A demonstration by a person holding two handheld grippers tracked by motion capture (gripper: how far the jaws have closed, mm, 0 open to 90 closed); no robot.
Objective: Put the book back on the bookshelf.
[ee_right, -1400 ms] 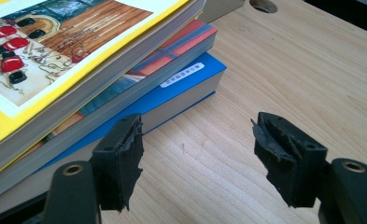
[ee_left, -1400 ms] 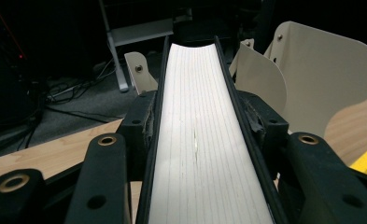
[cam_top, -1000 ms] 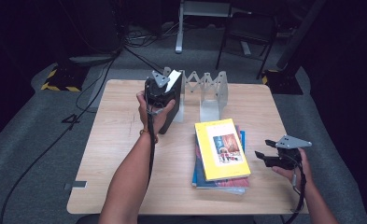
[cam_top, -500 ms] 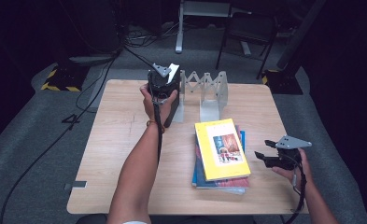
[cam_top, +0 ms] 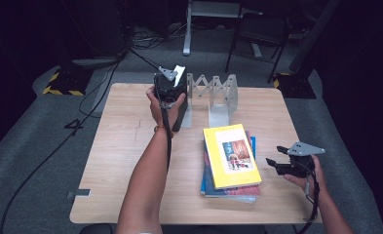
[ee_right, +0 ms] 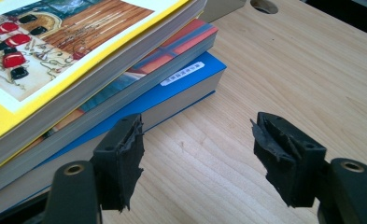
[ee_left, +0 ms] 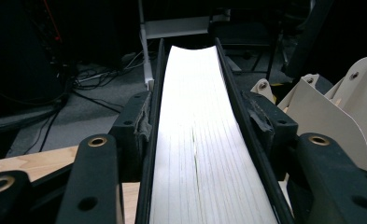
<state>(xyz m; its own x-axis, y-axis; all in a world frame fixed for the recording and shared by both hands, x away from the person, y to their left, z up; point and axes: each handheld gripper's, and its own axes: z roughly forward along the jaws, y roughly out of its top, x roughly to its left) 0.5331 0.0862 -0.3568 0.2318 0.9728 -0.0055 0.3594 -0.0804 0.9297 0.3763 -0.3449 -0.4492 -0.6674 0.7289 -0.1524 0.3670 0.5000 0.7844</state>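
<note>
A thick black-covered book [ee_left: 197,140] stands upright on the table, white page edges up, at the left end of the folding metal rack [cam_top: 223,92]. My left gripper [cam_top: 172,83] reaches down over its top edge with one jaw on either side. Its jaws have just been opening, and the pads [ee_left: 141,126] now sit close beside the covers without squeezing them. My right gripper [cam_top: 273,163] hovers open and empty over the table to the right of a book stack. That stack has a yellow book [cam_top: 230,156] on top and a blue book [ee_right: 181,84] at the bottom.
The rack's pale dividers [ee_left: 321,107] rise just right of the upright book. The wooden table [cam_top: 125,161] has bare room at the left and front. Cables, a chair and a stand base are on the dark floor behind.
The left hand carried the upright book a little toward the rack and then held still. The right gripper has not moved.
</note>
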